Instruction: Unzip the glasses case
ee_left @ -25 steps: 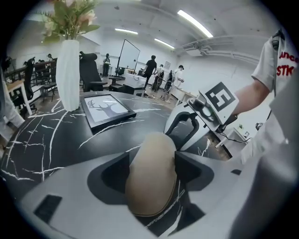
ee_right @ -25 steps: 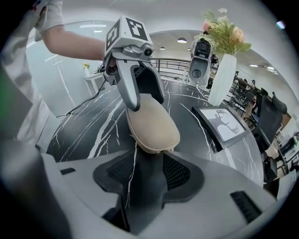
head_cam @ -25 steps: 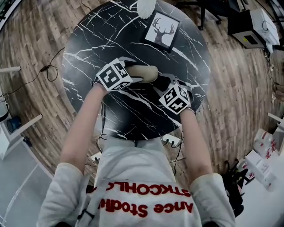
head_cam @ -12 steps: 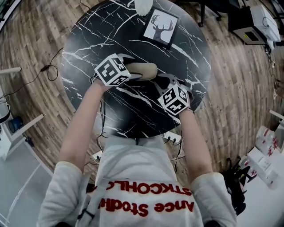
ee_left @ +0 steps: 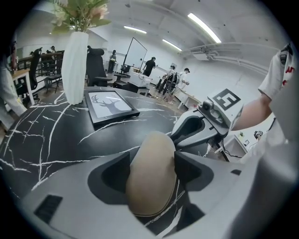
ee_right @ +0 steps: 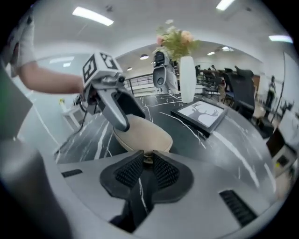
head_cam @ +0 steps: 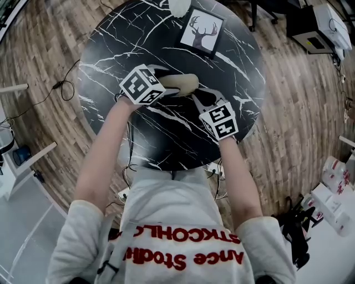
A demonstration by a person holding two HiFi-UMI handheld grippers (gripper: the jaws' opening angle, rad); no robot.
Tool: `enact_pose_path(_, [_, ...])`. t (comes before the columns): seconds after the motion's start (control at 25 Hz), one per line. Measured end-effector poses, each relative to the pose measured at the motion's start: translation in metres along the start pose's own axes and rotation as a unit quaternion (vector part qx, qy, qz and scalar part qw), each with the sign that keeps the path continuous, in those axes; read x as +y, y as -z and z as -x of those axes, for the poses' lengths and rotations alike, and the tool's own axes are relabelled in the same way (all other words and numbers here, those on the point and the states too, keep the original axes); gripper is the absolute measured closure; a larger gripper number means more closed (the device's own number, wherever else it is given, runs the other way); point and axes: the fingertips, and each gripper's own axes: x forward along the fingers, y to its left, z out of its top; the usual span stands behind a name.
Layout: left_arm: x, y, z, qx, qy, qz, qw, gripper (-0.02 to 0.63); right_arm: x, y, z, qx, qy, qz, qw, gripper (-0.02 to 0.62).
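Note:
A beige oval glasses case [head_cam: 183, 83] lies on the round black marble table [head_cam: 111, 50]. My left gripper [head_cam: 169, 82] is shut on it, and its pads squeeze the case [ee_left: 152, 177] from both sides near the left end. My right gripper [head_cam: 195, 99] is at the case's right end. Its jaws have just been closing, and the ribbed pads now pinch the small zipper pull [ee_right: 147, 158] at the near edge of the case [ee_right: 142, 133]. The left gripper [ee_right: 112, 105] shows behind it, clamped over the case.
A framed deer picture [head_cam: 201, 30] and a white vase with flowers [head_cam: 180, 6] stand at the table's far side. The table's near edge [head_cam: 177, 166] lies just under my forearms. A power strip [head_cam: 213, 173] and cables lie on the wood floor.
The right gripper has rolled, so its marker cube now faces up, and its jaws have closed at the case's right end. The left gripper and the case have stayed in place.

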Motion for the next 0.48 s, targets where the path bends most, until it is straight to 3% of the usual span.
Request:
enact_pose_path(0.12, [0.0, 0.002, 0.0, 0.001, -0.006, -0.001, 1.0, 0.302, 0.003, 0.004, -0.002, 0.022, 0.038, 0.065, 0.997, 0.522])
enact_pose_path(0.48, [0.001, 0.001, 0.0, -0.007, -0.002, 0.009, 0.9999, 0.302, 0.001, 0.014, -0.003, 0.007, 0.055, 0.009, 0.998, 0.54])
